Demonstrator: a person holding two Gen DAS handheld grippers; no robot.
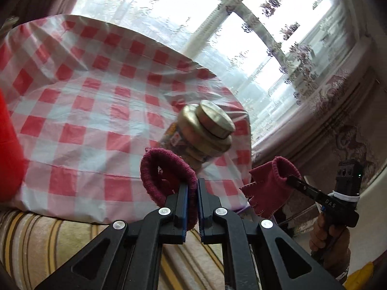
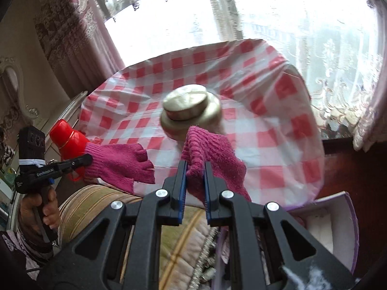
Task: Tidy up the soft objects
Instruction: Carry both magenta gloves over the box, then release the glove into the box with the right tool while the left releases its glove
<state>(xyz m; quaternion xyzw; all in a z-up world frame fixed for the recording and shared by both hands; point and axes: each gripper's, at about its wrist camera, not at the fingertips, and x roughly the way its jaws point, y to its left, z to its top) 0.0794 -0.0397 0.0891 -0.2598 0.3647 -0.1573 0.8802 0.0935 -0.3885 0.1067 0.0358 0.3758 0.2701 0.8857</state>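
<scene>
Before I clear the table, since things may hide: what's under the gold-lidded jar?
The gold-lidded jar stands on the red-checked tablecloth; the tabletop beneath is covered and unseen.

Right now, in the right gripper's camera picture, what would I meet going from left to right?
Person's hand holding the left gripper → red bottle → pink glove it grips → second pink glove in the right gripper → purple box.

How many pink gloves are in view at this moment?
2. One glove hangs from the left gripper, pinched at its cuff. The other glove is clamped in the right gripper, before the jar. None visible elsewhere.
</scene>
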